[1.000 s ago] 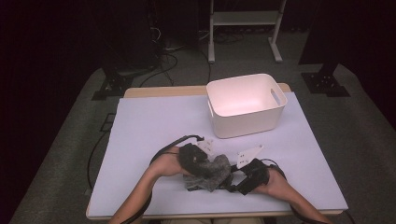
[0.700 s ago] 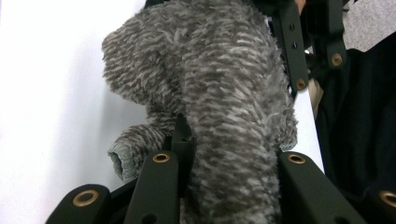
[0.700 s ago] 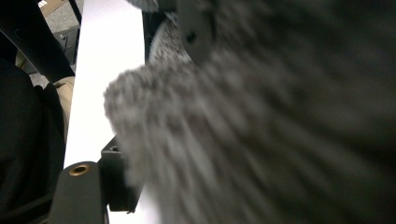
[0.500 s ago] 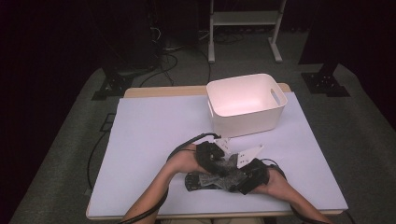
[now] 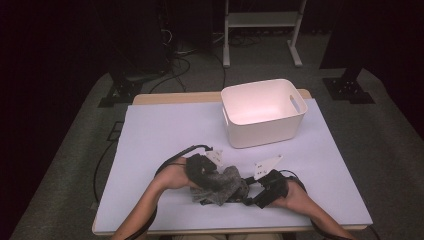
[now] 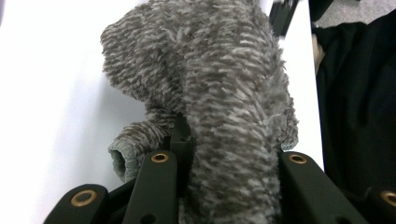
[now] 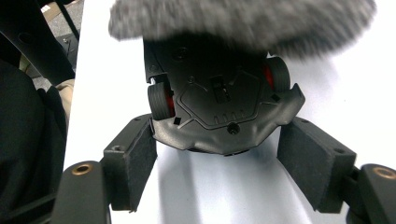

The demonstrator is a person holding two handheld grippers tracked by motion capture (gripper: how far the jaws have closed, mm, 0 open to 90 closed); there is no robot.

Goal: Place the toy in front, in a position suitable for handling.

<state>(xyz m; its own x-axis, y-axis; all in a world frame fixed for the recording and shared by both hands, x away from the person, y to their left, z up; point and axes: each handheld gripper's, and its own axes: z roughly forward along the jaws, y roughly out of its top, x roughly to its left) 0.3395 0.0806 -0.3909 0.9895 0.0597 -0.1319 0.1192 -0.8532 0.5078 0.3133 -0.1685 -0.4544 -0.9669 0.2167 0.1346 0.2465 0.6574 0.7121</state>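
A fuzzy grey cloth (image 6: 219,70) hangs bunched between the jaws of my left gripper (image 6: 229,154), which is shut on it. In the high view the left gripper (image 5: 200,170) holds the cloth (image 5: 225,184) near the table's front edge, draped over a toy car. The black toy car (image 7: 219,102) has red-hubbed wheels and turns its underside to the right gripper view, its top end under the cloth (image 7: 243,18). My right gripper (image 7: 217,158) holds the car's lower end between its pads (image 7: 133,163). Seen from above, the right gripper (image 5: 265,192) lies just right of the cloth.
A white bin (image 5: 265,132) with handle slots stands empty at the back right of the pale table (image 5: 165,130). Both forearms come in over the front edge. Cables and a stand's legs (image 5: 260,30) lie on the dark floor beyond.
My left gripper slid right across the car with the cloth, then came back to the left. The right gripper and the car have stayed put.
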